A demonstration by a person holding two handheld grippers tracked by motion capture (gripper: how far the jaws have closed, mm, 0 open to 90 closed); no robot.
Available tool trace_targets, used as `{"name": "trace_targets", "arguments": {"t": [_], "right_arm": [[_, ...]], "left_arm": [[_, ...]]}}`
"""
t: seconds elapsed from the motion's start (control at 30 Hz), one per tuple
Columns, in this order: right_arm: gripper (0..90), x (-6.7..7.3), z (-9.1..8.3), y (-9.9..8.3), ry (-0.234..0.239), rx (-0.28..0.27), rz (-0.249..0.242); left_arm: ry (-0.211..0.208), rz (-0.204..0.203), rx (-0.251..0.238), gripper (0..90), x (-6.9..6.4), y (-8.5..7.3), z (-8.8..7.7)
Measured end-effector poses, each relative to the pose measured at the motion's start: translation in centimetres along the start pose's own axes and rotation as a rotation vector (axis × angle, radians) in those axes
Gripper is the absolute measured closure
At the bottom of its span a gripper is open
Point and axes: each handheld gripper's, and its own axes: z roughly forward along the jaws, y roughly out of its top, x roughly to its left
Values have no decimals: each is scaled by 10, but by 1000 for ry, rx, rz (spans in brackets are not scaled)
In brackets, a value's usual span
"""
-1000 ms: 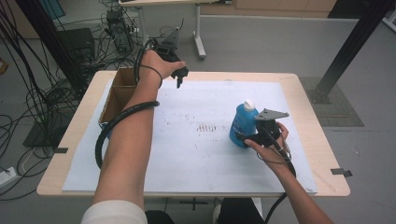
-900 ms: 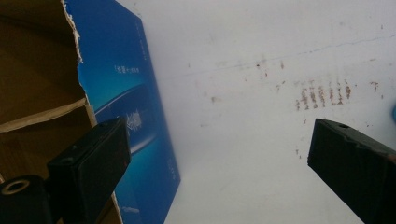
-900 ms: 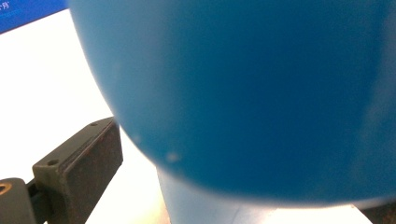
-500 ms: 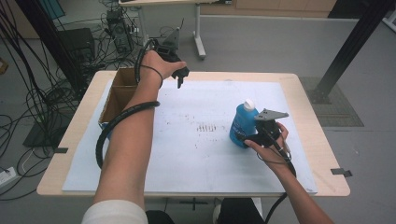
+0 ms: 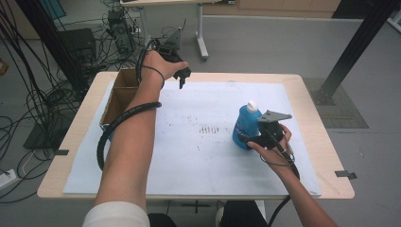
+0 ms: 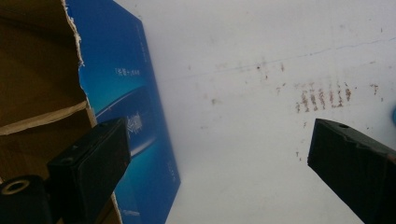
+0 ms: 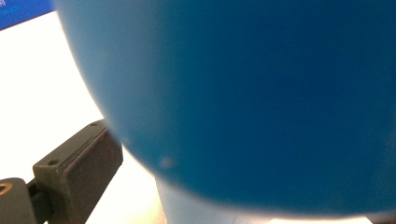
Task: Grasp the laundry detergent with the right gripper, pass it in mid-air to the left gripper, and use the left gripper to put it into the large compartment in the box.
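A blue bottle [image 5: 245, 126] with a white cap stands upright on the white sheet [image 5: 189, 161] at the right. My right gripper [image 5: 254, 138] is closed around its lower body from the near right side. In the right gripper view the blue bottle [image 7: 233, 93] sits right up against the camera, and one black jaw presses on its lower left side. My left gripper [image 5: 181, 76] hangs open above the far edge of the table, beside a cardboard box [image 5: 118, 97]. In the left gripper view the left gripper [image 6: 219, 163] has its jaws far apart with nothing between them.
The cardboard box [image 6: 37, 70] has a torn edge and a blue printed side [image 6: 130, 116]. It stands at the far left of the sheet. Rust-coloured marks [image 5: 208, 128] stain the middle of the sheet. Cables and equipment lie on the floor beyond the table.
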Motion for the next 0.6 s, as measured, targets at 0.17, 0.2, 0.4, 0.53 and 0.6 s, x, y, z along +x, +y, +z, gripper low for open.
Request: {"name": "trace_targets", "arguments": {"t": [0.17,0.2,0.4,0.53,0.6], "right_arm": [[25,1,1,-1,-2,2,1],[27,1,1,-1,-2,2,1],[42,1,0,-1,-4,-4,3],[89,1,0,-1,-7,-7,0],[119,1,0,-1,-9,-8,1]], "left_arm": [[-3,-1,-1,64,0,0,1],[-3,-1,0,64,0,0,1],[-3,-1,-3,64,1,0,1],[-2,-1,-2,64,1,0,1],[-2,-3,-1,64,1,-1,1]]}}
